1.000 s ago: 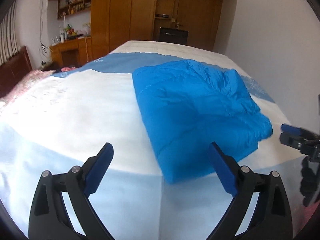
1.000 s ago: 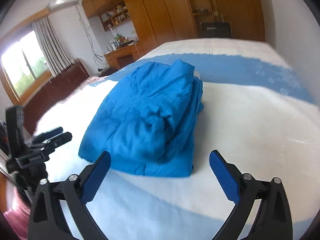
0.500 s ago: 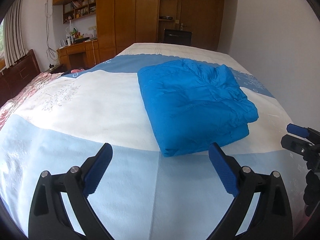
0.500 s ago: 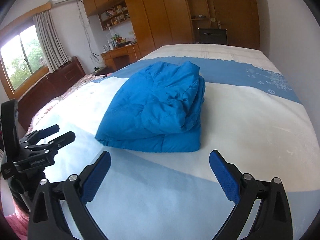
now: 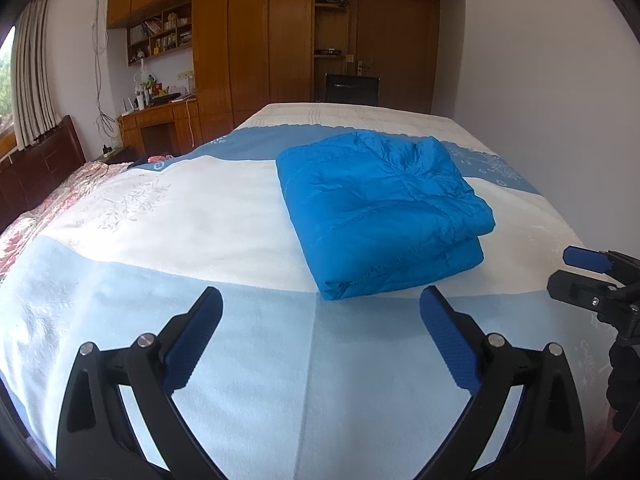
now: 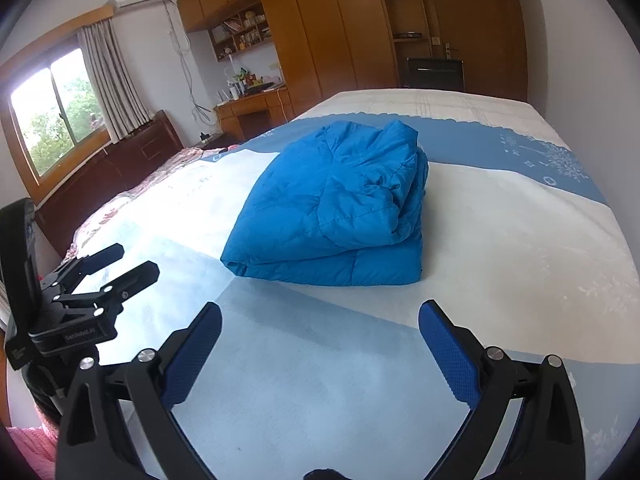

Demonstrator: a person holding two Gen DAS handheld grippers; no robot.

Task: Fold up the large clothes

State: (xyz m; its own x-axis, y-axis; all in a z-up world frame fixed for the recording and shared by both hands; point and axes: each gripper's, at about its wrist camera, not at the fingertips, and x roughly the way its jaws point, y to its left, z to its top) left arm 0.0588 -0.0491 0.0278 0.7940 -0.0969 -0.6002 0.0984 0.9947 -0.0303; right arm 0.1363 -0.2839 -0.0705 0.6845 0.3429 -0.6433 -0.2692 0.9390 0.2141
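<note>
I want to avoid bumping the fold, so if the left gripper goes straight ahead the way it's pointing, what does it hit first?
Probably the near corner of the folded blue jacket, lying just beyond the open left gripper. If the path dips, it would brush the bedspread first; depth is unclear.

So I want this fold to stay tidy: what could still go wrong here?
The blue jacket lies folded on the bed, but its top layer looks puffy and bunched on one side, so it may spring open. Both the left gripper and the right gripper are open and clear of it, so nothing holds it.
</note>
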